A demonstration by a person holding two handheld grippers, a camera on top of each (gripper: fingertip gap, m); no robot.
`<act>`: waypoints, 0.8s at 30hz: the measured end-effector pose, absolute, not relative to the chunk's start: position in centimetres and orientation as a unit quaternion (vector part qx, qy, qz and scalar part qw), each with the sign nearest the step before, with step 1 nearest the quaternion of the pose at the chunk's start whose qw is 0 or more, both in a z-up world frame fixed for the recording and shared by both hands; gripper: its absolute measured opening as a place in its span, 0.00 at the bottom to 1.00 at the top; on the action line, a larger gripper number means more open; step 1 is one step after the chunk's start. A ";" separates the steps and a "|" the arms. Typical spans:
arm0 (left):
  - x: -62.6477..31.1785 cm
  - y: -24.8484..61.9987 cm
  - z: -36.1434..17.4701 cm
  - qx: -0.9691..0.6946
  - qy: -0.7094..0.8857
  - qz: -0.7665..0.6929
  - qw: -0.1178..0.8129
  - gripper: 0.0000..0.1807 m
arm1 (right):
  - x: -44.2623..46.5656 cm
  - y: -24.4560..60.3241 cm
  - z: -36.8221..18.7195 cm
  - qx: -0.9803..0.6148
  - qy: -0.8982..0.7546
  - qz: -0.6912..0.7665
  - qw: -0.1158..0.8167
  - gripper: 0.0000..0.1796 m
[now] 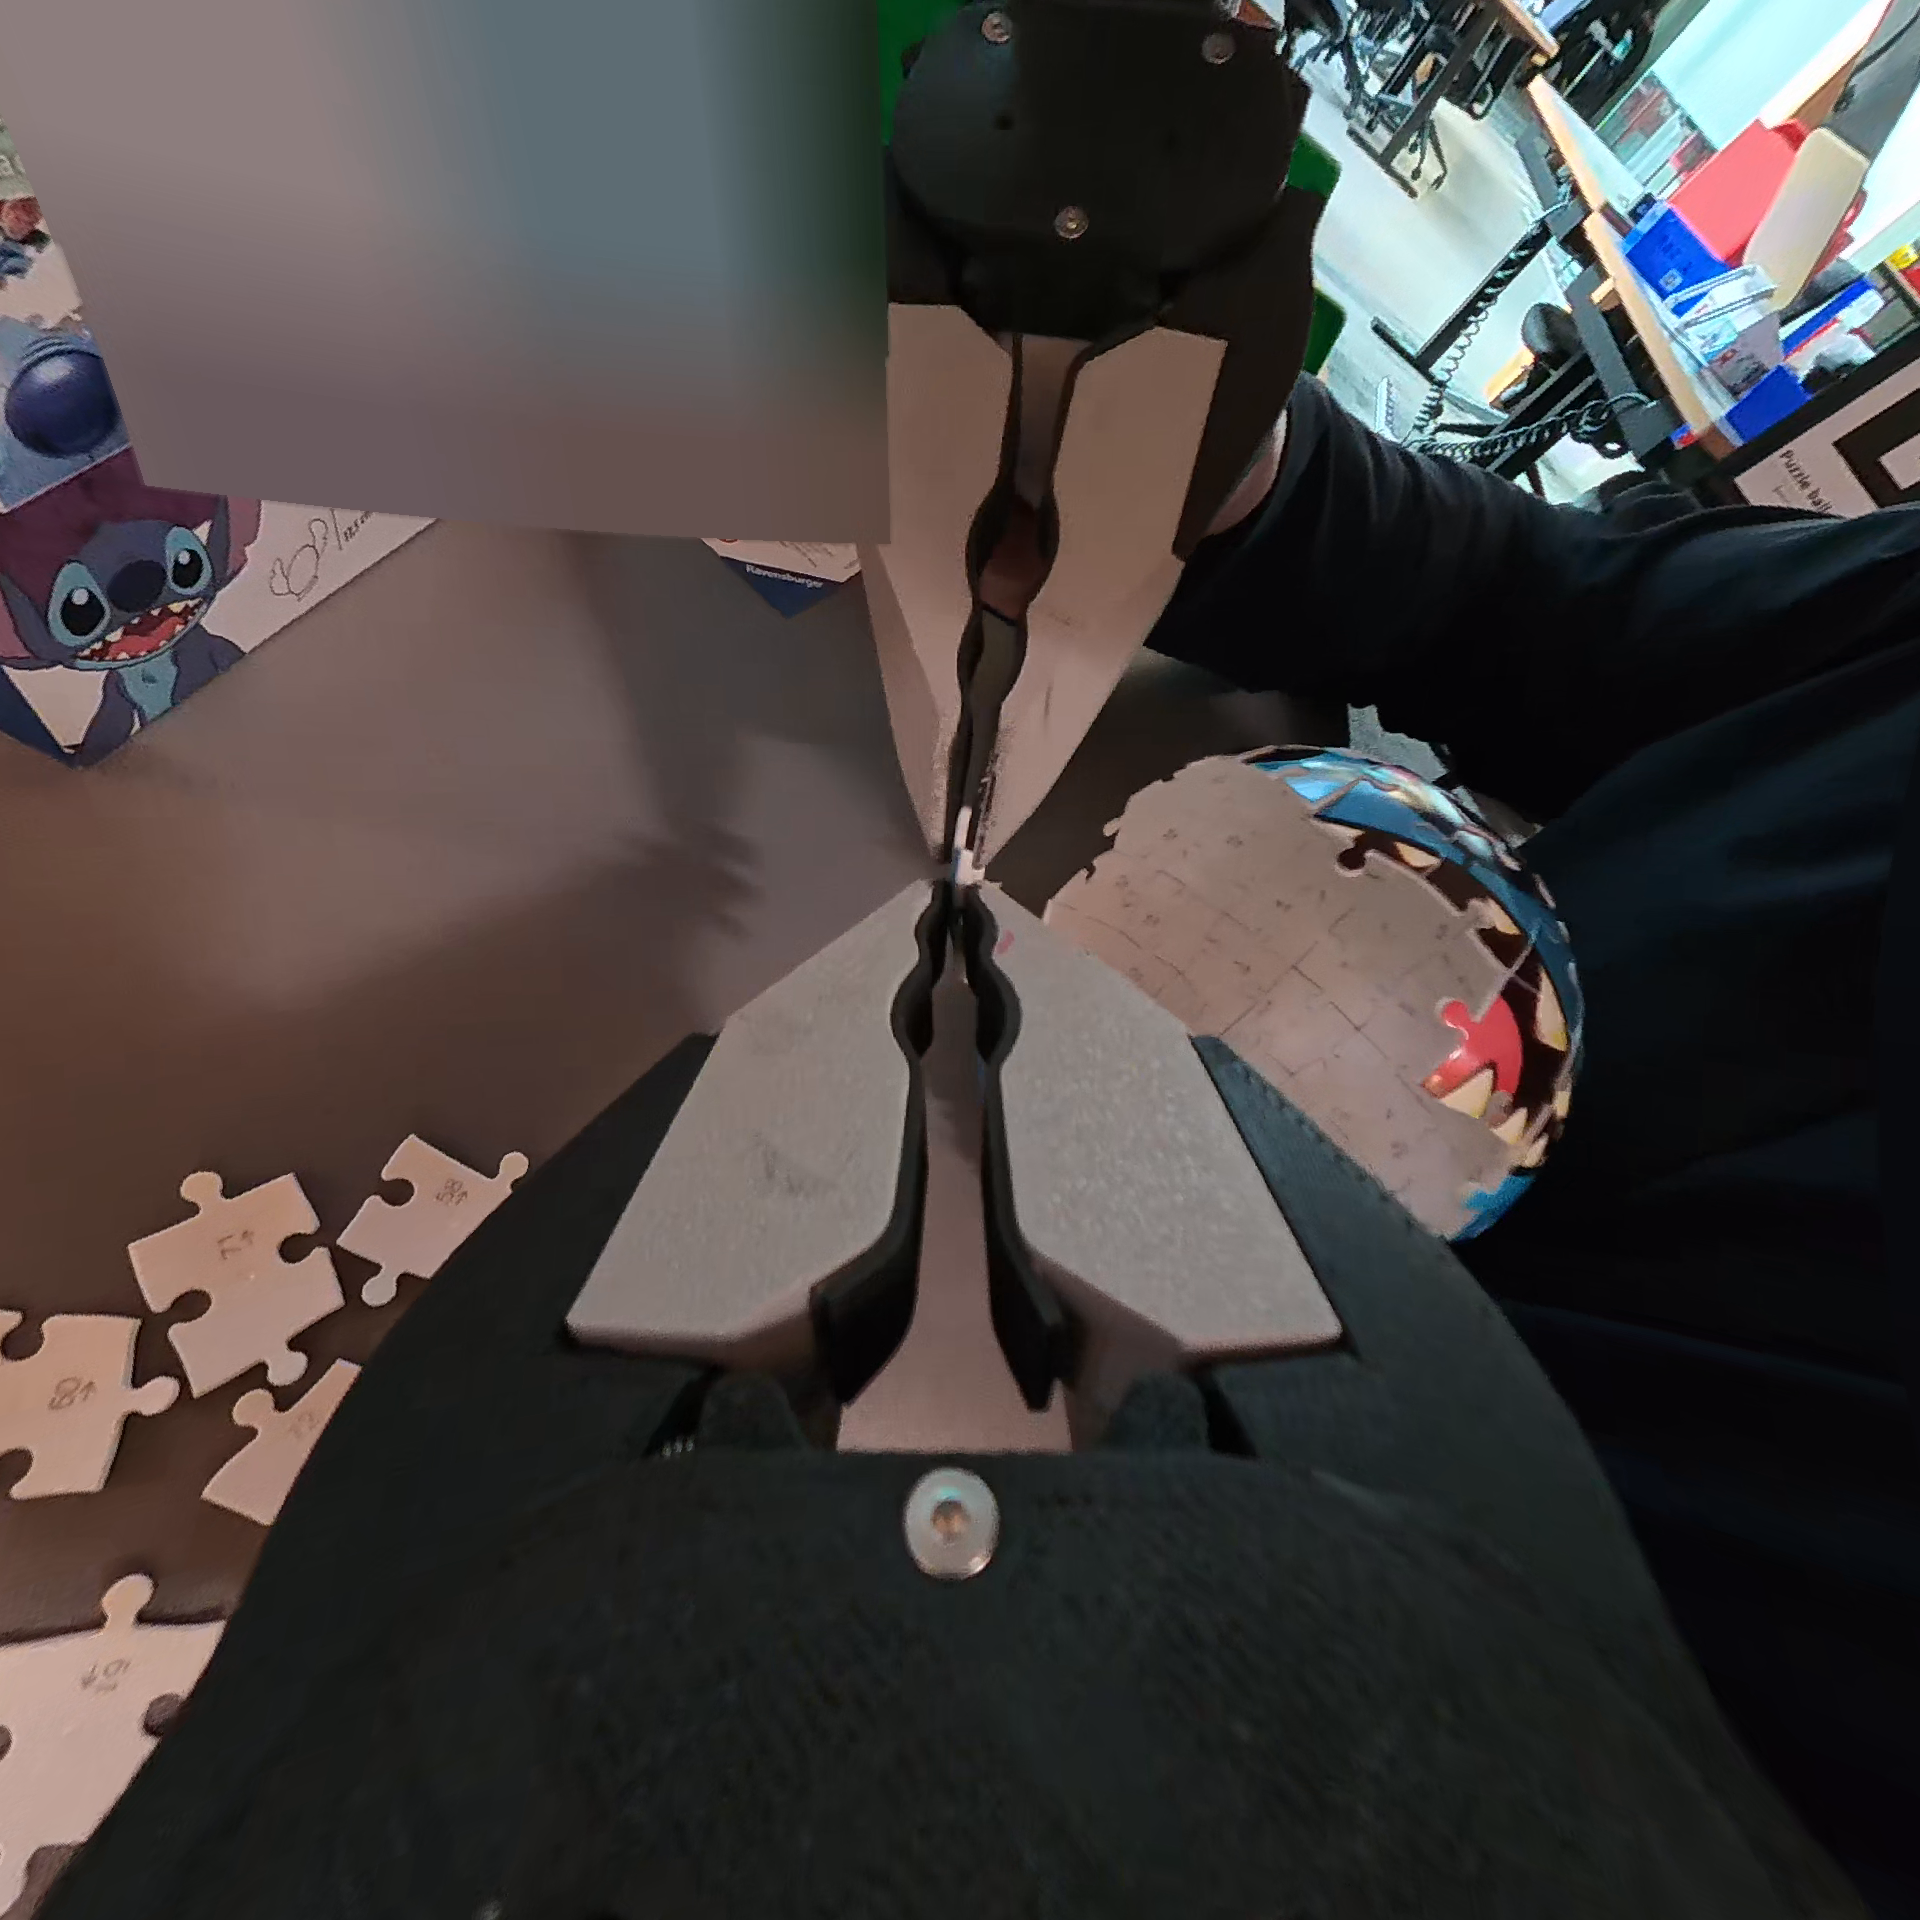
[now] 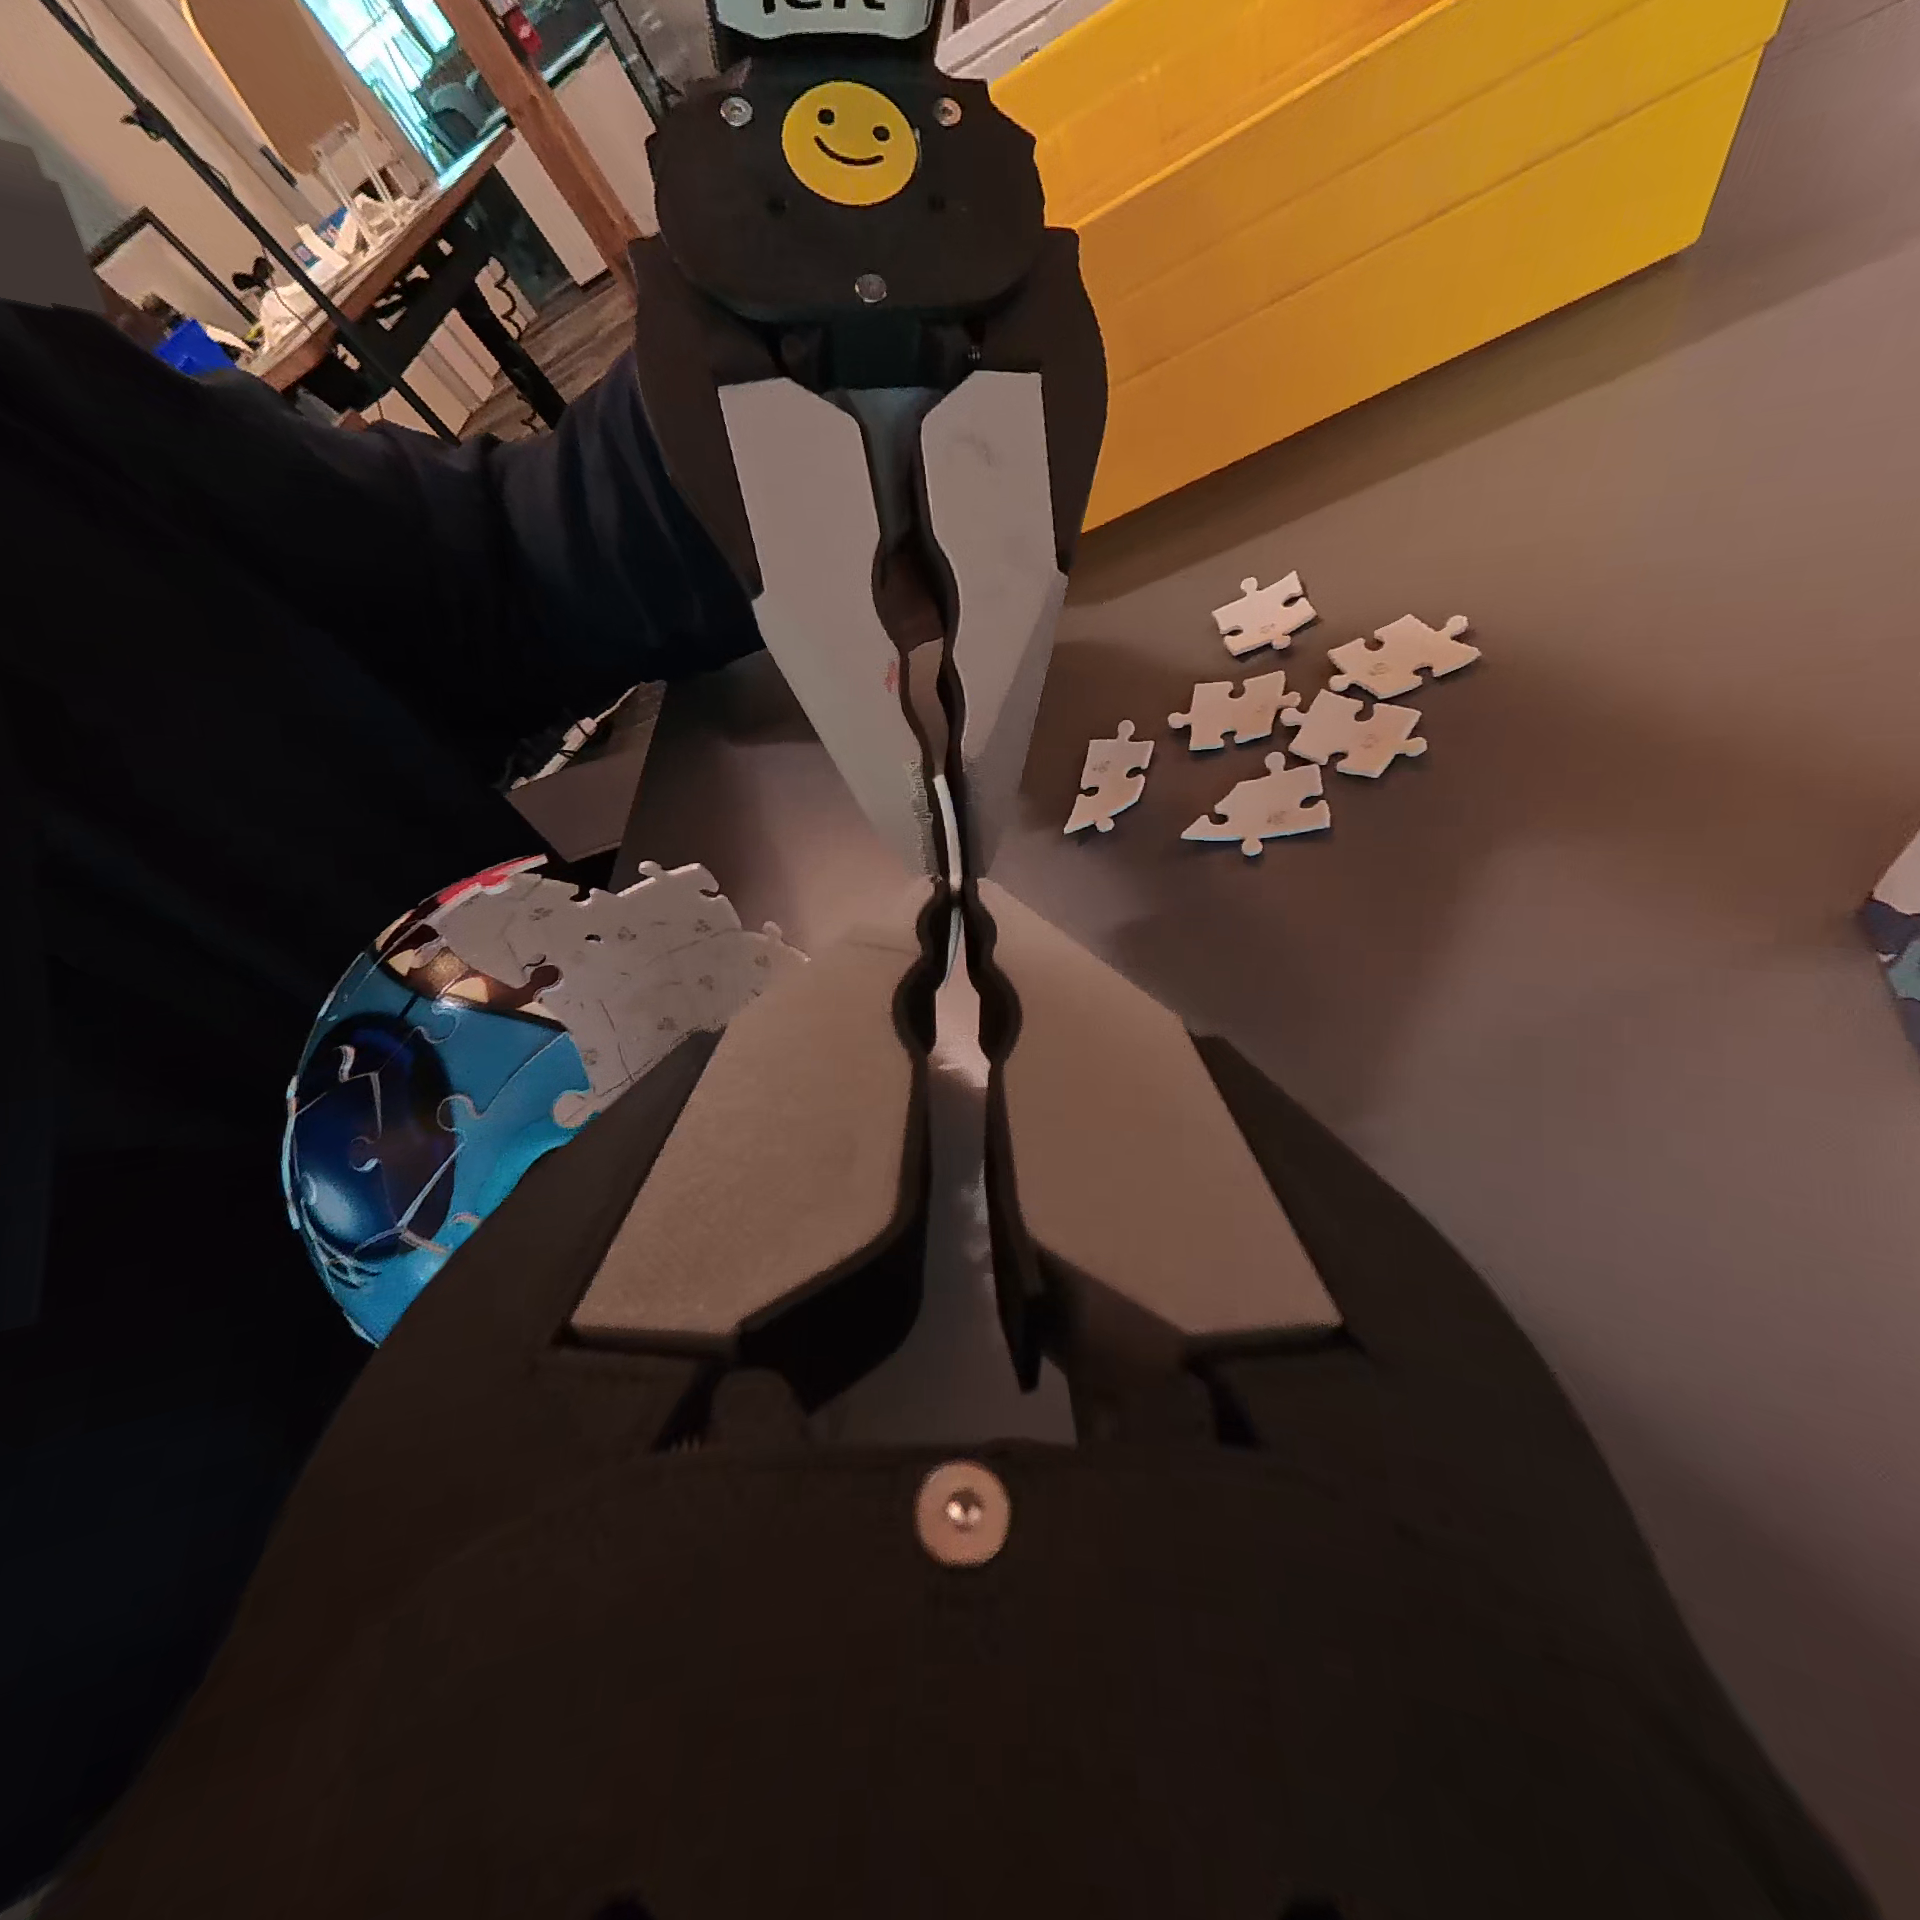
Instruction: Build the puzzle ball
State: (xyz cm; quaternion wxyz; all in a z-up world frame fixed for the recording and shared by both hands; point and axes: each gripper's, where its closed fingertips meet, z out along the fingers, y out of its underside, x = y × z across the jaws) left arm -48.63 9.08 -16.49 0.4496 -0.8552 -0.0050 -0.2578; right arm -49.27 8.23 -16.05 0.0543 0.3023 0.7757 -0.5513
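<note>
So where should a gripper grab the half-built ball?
Probably by its jagged open rim, one finger inside the shell, one outside, coming from the side where the puzzle ball gapes. Its closed round side looks too wide and smooth to pinch.

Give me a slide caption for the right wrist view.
Two tongs meet tip to tip over a puzzle piece, half-built ball alongside.

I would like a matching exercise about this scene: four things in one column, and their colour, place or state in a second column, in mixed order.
Things:
1. puzzle ball
2. loose pieces
3. crate
4. single piece

Descriptions:
A. yellow
B. held edge-on by both the left gripper and the right gripper
C. lying flat on the table, white side up
D. partly built, blue outside

Pairs: 1-D, 2-C, 3-A, 4-B
</note>
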 end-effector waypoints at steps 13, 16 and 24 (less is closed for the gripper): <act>-49.1 6.9 -17.1 -0.882 0.004 -0.216 0.418 0.09 | -47.0 9.8 -18.5 0.288 0.839 -0.458 0.060 0.00; -47.8 6.9 -18.2 -0.898 0.026 -0.207 0.387 0.11 | -45.9 9.5 -19.0 0.277 0.853 -0.438 0.068 0.00; -46.1 7.6 -18.6 -0.902 0.042 -0.225 0.367 0.14 | -44.7 9.0 -19.4 0.276 0.861 -0.417 0.089 0.00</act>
